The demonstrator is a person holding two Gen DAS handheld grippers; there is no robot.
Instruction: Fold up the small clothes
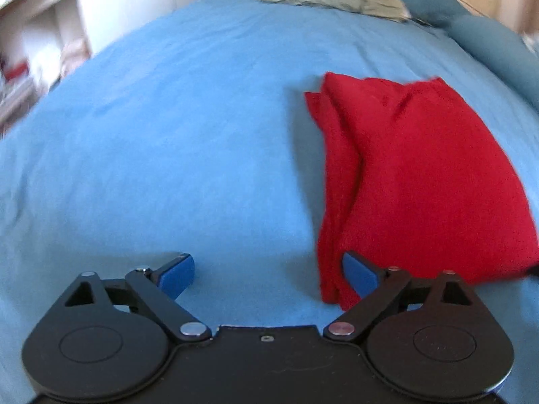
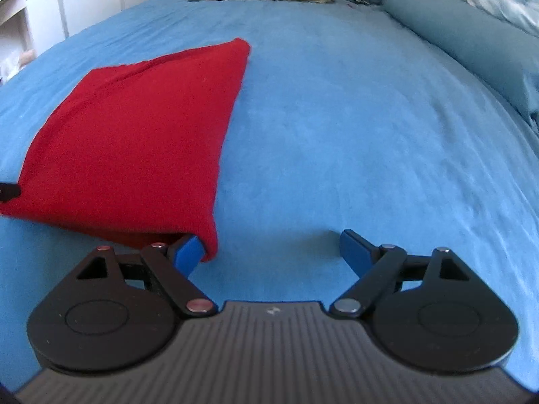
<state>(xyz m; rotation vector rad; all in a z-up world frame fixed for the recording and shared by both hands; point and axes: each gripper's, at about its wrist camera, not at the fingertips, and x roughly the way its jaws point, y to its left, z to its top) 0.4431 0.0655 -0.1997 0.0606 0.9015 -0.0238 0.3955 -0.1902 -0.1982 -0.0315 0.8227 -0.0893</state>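
Red cloth [image 1: 414, 175] lies folded on blue bed sheet [image 1: 168, 134]; its near edge is hidden behind fingers. Left gripper [image 1: 269, 272] & right gripper [image 2: 276, 252] both wide open, holding nothing; each inner pad just touches the cloth.

No legible text, labels, brands or numbers in either view. Only a small pale mark on the ribbed grey housing [image 2: 271, 311] of the right-hand tool, too small to read.

The red cloth [image 1: 414, 175] hides the left hand-held gripper's [image 1: 269, 274] right fingertip base; its near corner covers the right hand-held gripper's [image 2: 273, 249] left fingertip. Shelves [image 1: 30, 50] blur.
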